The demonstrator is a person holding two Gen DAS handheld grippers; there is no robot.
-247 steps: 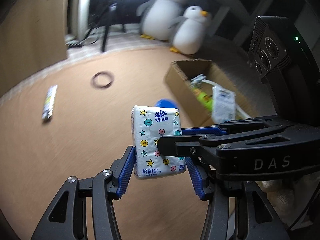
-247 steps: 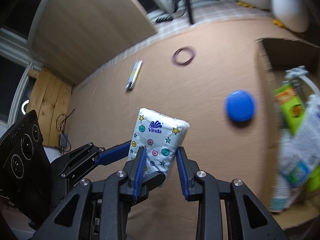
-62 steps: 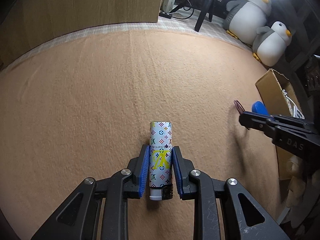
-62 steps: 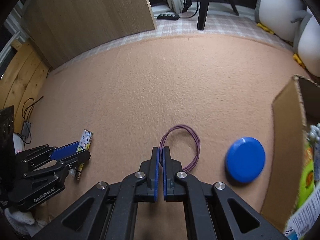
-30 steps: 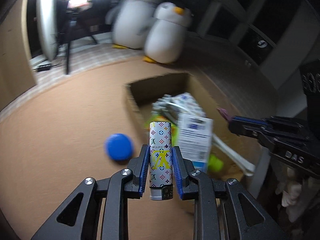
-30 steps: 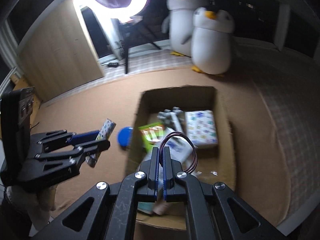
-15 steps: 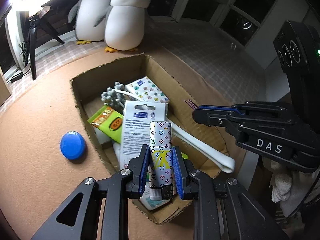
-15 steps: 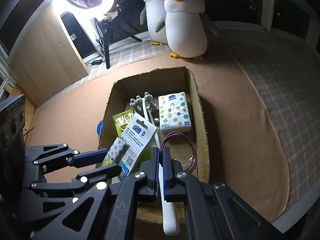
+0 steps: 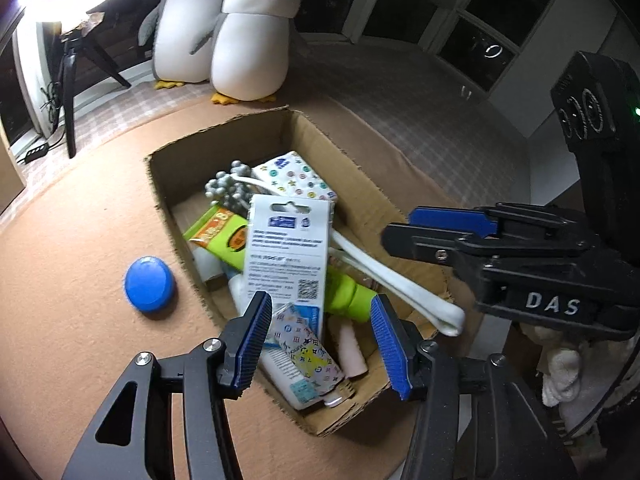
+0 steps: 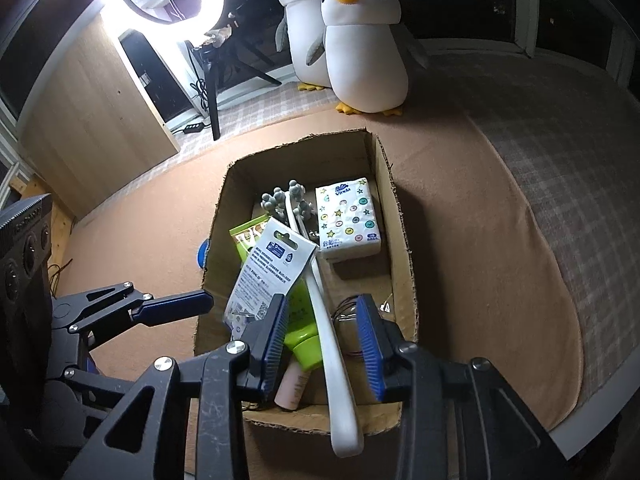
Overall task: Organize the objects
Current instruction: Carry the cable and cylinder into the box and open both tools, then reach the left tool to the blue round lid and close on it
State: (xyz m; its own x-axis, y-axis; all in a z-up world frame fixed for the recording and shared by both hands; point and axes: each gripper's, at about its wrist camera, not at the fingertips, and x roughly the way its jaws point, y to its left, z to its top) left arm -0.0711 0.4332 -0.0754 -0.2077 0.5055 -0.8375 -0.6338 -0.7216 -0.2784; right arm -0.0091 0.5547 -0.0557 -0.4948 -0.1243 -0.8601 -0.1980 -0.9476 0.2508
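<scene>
Lighter [image 9: 306, 354] is lying in the near corner of the cardboard box [image 9: 362, 184]; we are opening our left gripper [image 9: 320, 330] and right gripper [image 10: 322, 340] above it, nothing between the pads, purple hair tie [image 10: 347, 322] near the box's right wall.

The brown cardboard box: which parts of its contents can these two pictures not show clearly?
- Purple wire loop: right wrist view, dim, partly behind the right claw.
- Patterned lighter: left wrist view only; the white card package hides it in the other.
- Blue round lid: right wrist view, mostly behind the brown cardboard box wall.
- Package print: too small.
</scene>
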